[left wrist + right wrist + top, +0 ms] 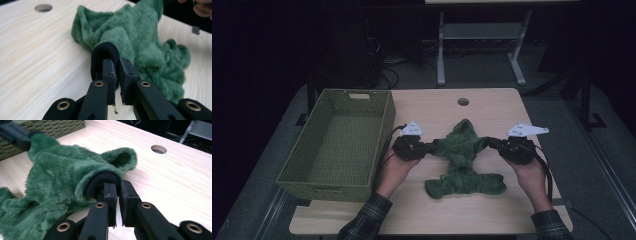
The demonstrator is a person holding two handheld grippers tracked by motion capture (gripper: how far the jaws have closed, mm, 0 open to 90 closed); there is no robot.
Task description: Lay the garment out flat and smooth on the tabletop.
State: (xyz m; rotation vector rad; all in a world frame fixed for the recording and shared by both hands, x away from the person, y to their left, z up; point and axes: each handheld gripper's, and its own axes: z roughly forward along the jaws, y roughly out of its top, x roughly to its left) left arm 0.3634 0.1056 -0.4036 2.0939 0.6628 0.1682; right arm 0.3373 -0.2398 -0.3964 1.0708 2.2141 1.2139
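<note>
The left gripper (430, 147) and right gripper (491, 144) each clamp their jaws on a black-trimmed cuff of the green fleece garment (462, 160). Its lower part rests on the counter (492, 107), beside the wicker basket (383, 117).

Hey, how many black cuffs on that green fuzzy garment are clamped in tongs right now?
2. One cuff sits in the left tongs, at the garment's left sleeve end; the other cuff sits in the right tongs, at its right sleeve end.

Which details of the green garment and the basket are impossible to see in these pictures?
- Green fleece garment: its full shape, bunched and dim in the high view.
- Cuff: the pinched part, hidden between the left hand-held gripper jaws.
- Wicker basket: cut off by the top edge in the right gripper view.
</note>
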